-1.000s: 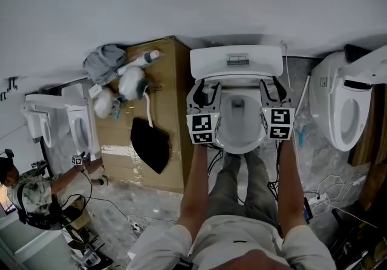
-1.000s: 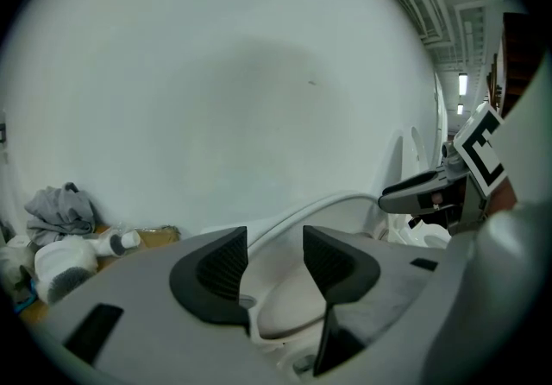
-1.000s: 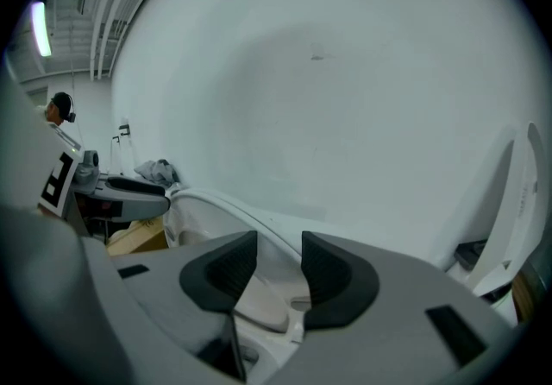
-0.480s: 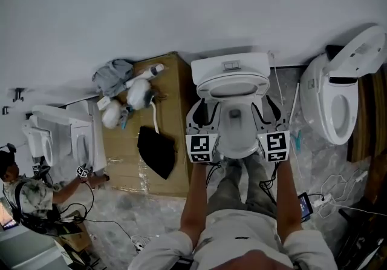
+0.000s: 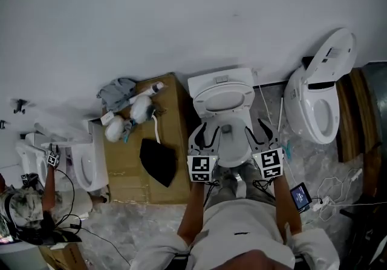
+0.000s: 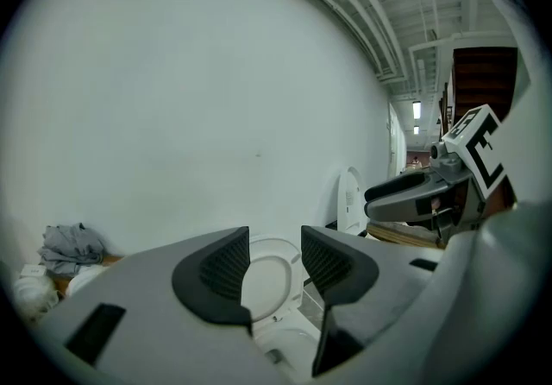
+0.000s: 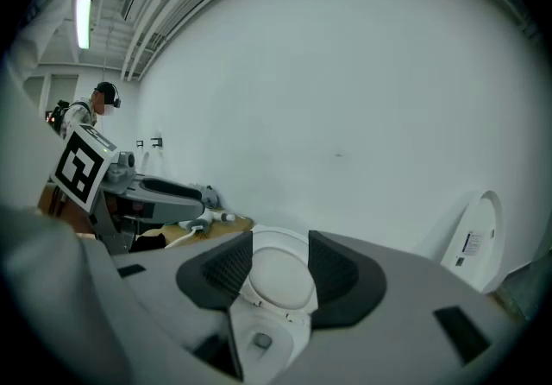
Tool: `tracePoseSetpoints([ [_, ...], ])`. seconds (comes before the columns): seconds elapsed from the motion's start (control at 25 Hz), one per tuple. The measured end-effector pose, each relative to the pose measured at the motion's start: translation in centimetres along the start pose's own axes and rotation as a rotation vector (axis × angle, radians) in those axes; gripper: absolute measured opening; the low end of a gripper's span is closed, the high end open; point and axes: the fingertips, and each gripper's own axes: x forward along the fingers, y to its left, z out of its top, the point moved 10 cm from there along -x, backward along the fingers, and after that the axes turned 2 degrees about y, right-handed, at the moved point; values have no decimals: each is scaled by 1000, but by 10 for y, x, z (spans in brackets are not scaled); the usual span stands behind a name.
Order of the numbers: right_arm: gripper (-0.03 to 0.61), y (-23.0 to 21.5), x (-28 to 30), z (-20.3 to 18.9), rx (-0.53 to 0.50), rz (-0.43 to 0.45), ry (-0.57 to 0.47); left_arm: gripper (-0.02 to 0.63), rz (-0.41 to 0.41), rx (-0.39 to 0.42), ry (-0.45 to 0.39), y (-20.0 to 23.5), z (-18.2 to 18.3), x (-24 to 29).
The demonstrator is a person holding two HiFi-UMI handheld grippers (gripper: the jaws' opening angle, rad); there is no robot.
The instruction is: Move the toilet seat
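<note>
White porcelain at centre: a toilet [image 5: 233, 149] stands against the wall, its seat [image 5: 225, 98] tipped up and leaning back on the tank [image 5: 221, 79], clear of the bowl. A person stands at the bowl's front with a tool in each hand, one on either side of the rim. On that side's rim the left gripper [image 5: 205, 128] has its jaws a narrow gap apart and closing, with nothing between them; its own camera shows only the raised seat well beyond the gap. Across the bowl the right gripper [image 5: 262, 127] also shows a narrow gap, its pads pressing on nothing, with the seat framed far behind them. Neither tool touches the seat. A cardboard box [image 5: 128, 151] sits just left of the toilet, carrying a black cloth [image 5: 158, 161] and a grey rag [image 5: 118, 90]. A second toilet [image 5: 314, 102], lid up, stands to the right; another person [image 5: 24, 208] is at far left.
</note>
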Motion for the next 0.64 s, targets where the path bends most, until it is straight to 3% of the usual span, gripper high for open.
tracePoseSetpoints([
  [0.36, 210, 24, -38, 3, -7, 28, 5, 201, -45, 46, 3, -10, 2, -53],
  [0.64, 210, 12, -52, 2, -10, 36, 7, 192, -43, 27, 17, -28, 5, -65],
])
